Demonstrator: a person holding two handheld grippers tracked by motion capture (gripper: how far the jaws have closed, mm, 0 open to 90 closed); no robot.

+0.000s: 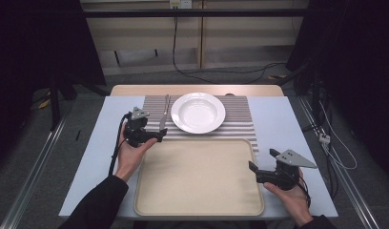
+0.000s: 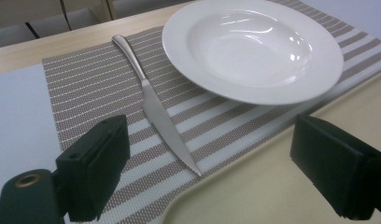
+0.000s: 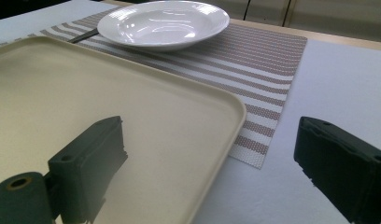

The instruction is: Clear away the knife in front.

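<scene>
High view: the left claw (image 1: 157,135), released, hovers near the knife (image 1: 163,116) left of the plate (image 1: 198,112).
Left gripper view: straddle the blade squarely.
Right gripper view: the right claw (image 3: 212,163), released, spans the tray (image 3: 188,121) corner.

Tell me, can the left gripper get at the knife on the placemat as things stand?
Probably yes. The left gripper hangs open just short of the knife's tip, and the knife lies alone on the placemat, apart from the plate, nothing between.
</scene>
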